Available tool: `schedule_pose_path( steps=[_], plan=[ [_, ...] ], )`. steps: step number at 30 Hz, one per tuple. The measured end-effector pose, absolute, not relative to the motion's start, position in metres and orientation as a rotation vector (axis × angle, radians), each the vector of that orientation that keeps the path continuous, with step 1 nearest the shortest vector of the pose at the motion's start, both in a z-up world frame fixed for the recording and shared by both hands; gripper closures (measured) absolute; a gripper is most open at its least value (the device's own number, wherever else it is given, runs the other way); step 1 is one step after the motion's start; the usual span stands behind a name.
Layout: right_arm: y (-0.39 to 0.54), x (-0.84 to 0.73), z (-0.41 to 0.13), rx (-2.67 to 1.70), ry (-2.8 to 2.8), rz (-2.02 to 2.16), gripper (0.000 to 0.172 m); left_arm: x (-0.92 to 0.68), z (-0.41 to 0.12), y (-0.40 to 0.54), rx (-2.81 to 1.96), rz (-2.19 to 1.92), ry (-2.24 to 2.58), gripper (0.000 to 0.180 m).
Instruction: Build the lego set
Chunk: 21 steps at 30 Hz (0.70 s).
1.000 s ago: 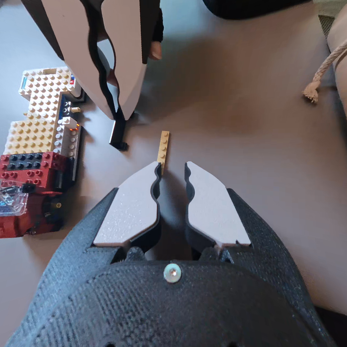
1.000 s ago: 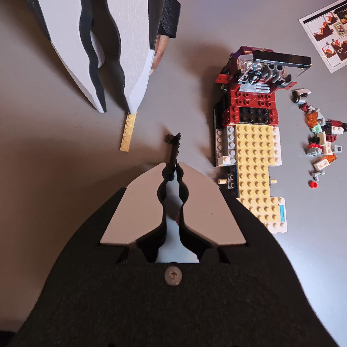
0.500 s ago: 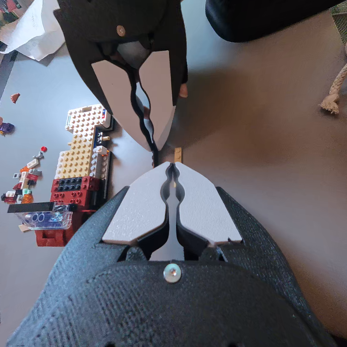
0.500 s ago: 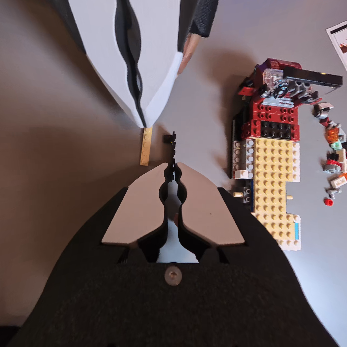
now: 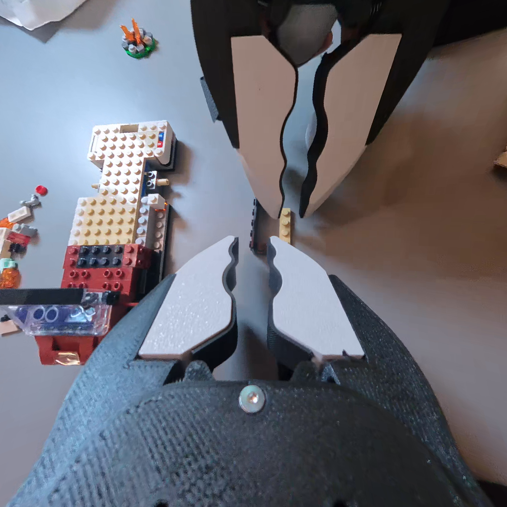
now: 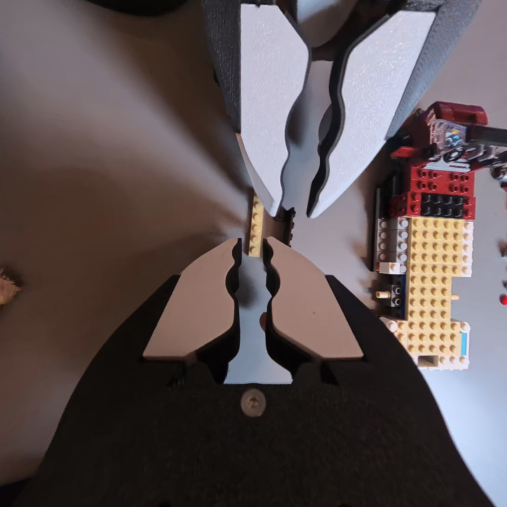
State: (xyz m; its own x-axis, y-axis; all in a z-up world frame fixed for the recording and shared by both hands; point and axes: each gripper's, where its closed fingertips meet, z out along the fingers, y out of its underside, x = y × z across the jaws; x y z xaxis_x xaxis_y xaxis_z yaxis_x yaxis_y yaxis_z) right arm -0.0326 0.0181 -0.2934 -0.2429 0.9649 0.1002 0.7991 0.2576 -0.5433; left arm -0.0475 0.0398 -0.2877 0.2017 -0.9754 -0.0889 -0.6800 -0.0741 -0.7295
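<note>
Item: tan plate [image 6: 255, 233], lying flat mid-worktop [image 6: 109, 137]; black strip [image 5: 255, 227] just beside it. We are holding right gripper [image 6: 252, 241] fingers spread astride its near end, left gripper [image 5: 253, 240] fingers spread, gripping nothing. Advice: centre before pinching.

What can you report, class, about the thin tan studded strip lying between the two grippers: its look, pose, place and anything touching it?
The tan strip is a thin, flat plastic plate with a single row of round studs facing up. It lies flat on the grey table; one end sits between the right gripper's parted fingertips, with small gaps visible on both sides. Its far end is hidden under a left gripper fingertip. A black studded strip stands on edge beside it, apart.
</note>
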Motion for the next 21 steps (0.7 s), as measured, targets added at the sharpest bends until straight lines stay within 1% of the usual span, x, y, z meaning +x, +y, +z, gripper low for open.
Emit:
schedule_pose_path(
  steps=[2, 4, 5, 12, 17, 21],
  plan=[
    [0.020, -0.033, -0.298, -1.662, -2.131, 0.525, 0.157, -0.049, -0.294, 0.043, -1.842, -0.544, 1.588, 0.166],
    [0.023, -0.031, -0.302, -1.699, -2.144, 0.501, 0.160, -0.046, -0.295, 0.039, -1.829, -0.574, 1.608, 0.176],
    [0.022, -0.032, -0.303, -1.706, -2.147, 0.516, 0.164, -0.045, -0.296, 0.039, -1.823, -0.562, 1.606, 0.176],
    [0.021, -0.022, -0.291, -1.664, -2.135, 0.533, 0.164, -0.049, -0.296, 0.032, -1.823, -0.625, 1.610, 0.176],
    [0.030, -0.011, -0.289, -1.717, -2.095, 0.493, 0.164, -0.053, -0.295, 0.022, -1.834, -0.724, 1.627, 0.157],
    [0.030, -0.017, -0.291, -1.692, -2.105, 0.469, 0.164, -0.052, -0.292, 0.021, -1.825, -0.750, 1.612, 0.153]
  ],
)
